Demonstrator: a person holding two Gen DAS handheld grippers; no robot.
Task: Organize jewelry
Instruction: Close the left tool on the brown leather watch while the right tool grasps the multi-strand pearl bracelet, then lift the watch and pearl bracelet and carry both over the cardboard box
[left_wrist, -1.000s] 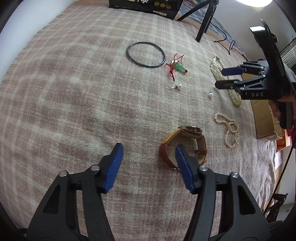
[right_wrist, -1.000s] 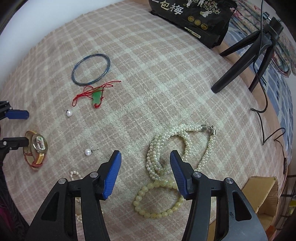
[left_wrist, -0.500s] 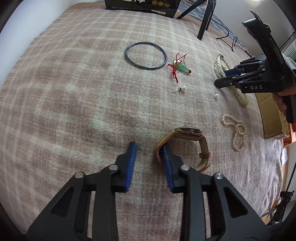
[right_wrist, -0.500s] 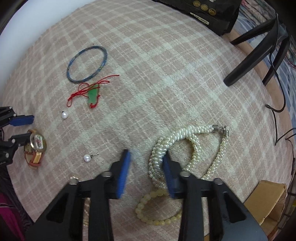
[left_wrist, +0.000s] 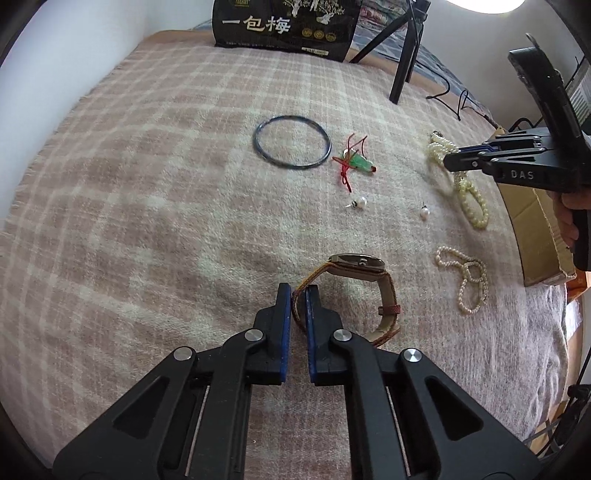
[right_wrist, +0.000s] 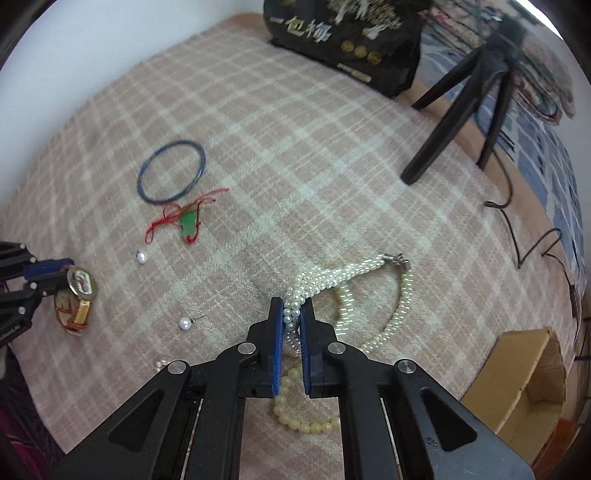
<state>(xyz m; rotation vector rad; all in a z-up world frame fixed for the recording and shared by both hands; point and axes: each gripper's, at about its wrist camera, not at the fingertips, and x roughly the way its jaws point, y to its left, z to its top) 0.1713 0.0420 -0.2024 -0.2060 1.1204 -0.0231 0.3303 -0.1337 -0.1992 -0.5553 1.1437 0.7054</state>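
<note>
Left gripper (left_wrist: 298, 295) – black frame, blue pads, silver screws; right gripper (right_wrist: 292, 309) same – white "DAS" marking.

two pearl earrings (left_wrist: 360, 202) (left_wrist: 424, 212) — one watch (left_wrist: 356, 260) — one bangle (left_wrist: 291, 147)

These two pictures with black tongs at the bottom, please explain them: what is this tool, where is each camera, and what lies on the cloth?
A person holds one hand tool in each hand; a camera on each looks forward along its two blue fingers. In the left view, the left gripper is shut on the strap of a watch. In the right view, the right gripper is shut on a pearl necklace. On the checked cloth also lie a blue bangle, a green pendant on red cord, two pearl earrings, and a yellow bead bracelet. A cardboard box stands at the edge.
</note>
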